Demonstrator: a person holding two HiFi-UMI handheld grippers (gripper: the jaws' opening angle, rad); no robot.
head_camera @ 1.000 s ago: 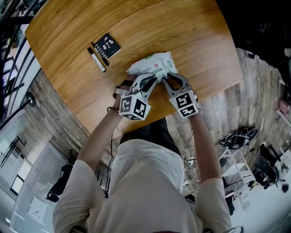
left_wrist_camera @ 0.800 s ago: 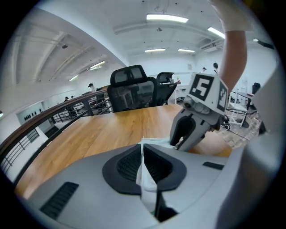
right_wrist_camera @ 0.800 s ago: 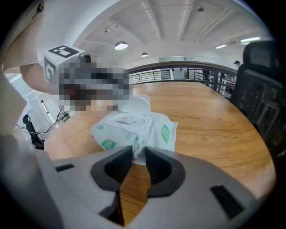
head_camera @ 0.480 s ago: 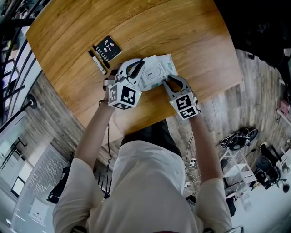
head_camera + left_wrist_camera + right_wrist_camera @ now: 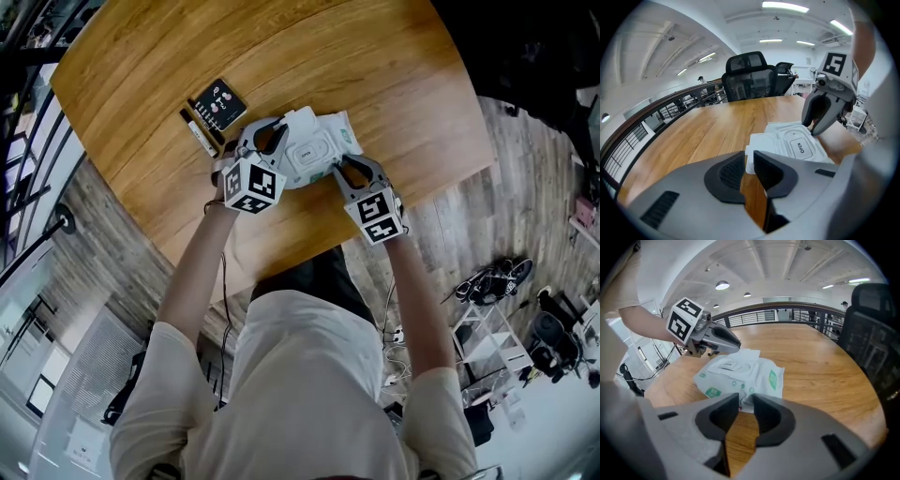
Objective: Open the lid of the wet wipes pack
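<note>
The white wet wipes pack (image 5: 319,141) lies flat on the wooden table (image 5: 394,84), its lid (image 5: 801,146) marked OPEN facing up and closed. My left gripper (image 5: 275,127) is at the pack's left end. Its jaws have just been opening and stand narrowly open, with the pack's end edge (image 5: 749,161) right at the tips. My right gripper (image 5: 339,163) is at the near edge, shut on the pack's seam (image 5: 743,404). The right gripper view shows the pack (image 5: 740,373) ahead with the left gripper (image 5: 737,347) beyond it. The left gripper view shows the right gripper (image 5: 813,131) over the pack's far side.
A black card (image 5: 217,101) and a dark marker pen (image 5: 199,131) lie on the table to the left of the pack. The table's curved near edge (image 5: 281,253) runs just below both grippers. Black office chairs (image 5: 745,77) stand at the far side.
The pack went from raised and tilted to lying flat, lid up. My left gripper moved from beside the right gripper out to the pack's left end. The right gripper stayed put.
</note>
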